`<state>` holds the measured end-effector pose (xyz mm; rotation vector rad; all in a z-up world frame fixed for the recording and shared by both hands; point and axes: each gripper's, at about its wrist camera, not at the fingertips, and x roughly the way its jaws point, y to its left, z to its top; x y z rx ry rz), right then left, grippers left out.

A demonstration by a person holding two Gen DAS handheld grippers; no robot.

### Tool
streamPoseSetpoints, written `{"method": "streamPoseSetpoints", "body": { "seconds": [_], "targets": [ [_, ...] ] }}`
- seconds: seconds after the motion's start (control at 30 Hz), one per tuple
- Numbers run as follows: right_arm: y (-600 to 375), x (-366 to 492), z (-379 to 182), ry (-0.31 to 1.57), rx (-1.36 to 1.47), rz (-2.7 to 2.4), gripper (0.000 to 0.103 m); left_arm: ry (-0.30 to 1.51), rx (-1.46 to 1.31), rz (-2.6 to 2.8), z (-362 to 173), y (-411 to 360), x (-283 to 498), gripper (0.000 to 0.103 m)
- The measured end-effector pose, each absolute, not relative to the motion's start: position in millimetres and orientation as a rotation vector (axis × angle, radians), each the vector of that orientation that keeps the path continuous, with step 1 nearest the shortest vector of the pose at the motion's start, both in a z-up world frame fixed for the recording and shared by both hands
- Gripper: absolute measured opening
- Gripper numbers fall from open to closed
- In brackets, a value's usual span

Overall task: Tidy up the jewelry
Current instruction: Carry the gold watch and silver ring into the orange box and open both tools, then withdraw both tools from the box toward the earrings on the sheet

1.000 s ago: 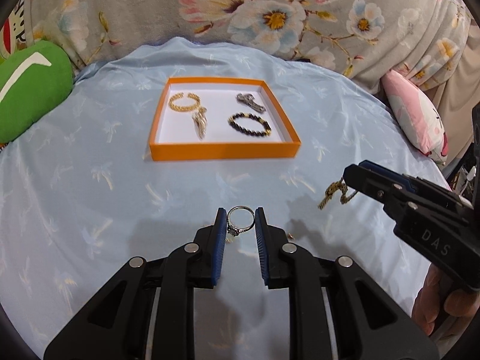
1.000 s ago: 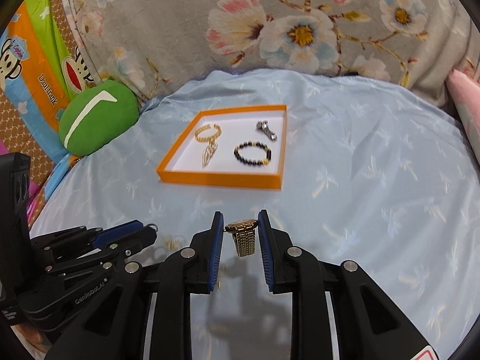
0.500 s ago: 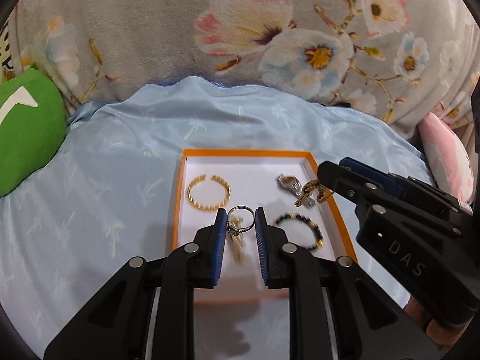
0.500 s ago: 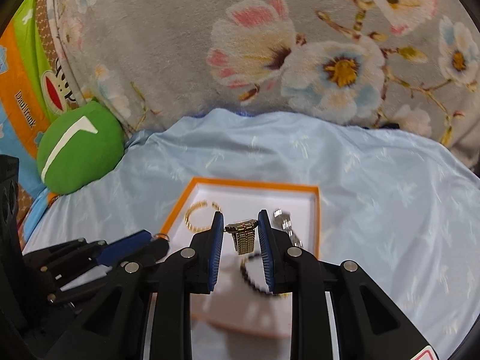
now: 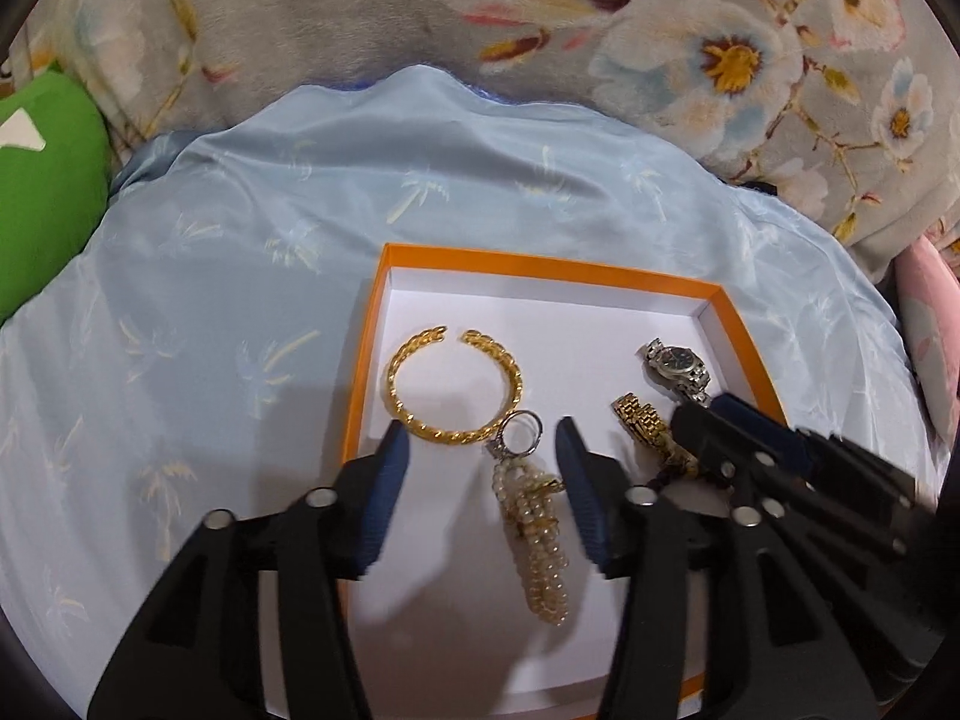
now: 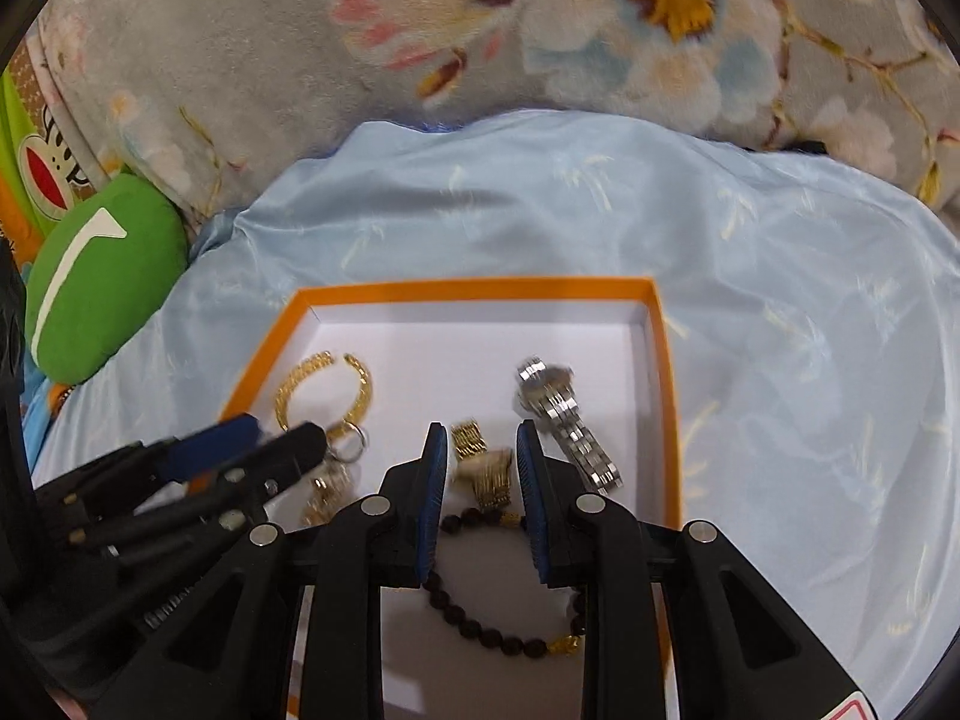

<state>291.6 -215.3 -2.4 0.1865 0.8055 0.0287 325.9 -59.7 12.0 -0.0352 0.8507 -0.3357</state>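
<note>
Left wrist view: the left gripper [image 5: 480, 450] hangs over the orange tray [image 5: 741, 324], its jaws opening, the silver ring [image 5: 521, 433] loose between them beside the gold bangle [image 5: 453, 384].

Right wrist view: the right gripper [image 6: 480, 450], jaws narrow, pinches the gold watch band [image 6: 489, 468] near the tray's right edge, beside the silver watch [image 6: 564, 420].

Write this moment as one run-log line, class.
left gripper: jaws opening, ring released over orange tray | right gripper: shut on gold watch

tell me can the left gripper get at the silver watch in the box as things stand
Probably not directly: the right gripper sits between the left gripper and the silver watch.
</note>
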Motion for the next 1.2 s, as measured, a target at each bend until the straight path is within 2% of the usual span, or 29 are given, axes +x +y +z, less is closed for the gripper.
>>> {"method": "streamPoseSetpoints", "body": {
  "seconds": [0.47,0.87,1.2],
  "targets": [
    [-214.2,223.3,10.4,0.763,0.21,0.035,0.023,0.815,-0.041,-0.332,24.8,-38.7,270.0,0.051],
    [-200.8,106.0,9.6,0.788,0.166,0.052,0.023,0.81,-0.027,-0.303,26.0,-3.3,167.4,0.051],
    [-191.0,40.5,-6.9,0.838,0.158,0.063,0.023,0.824,-0.023,-0.322,19.2,5.8,97.6,0.051]
  ]
}}
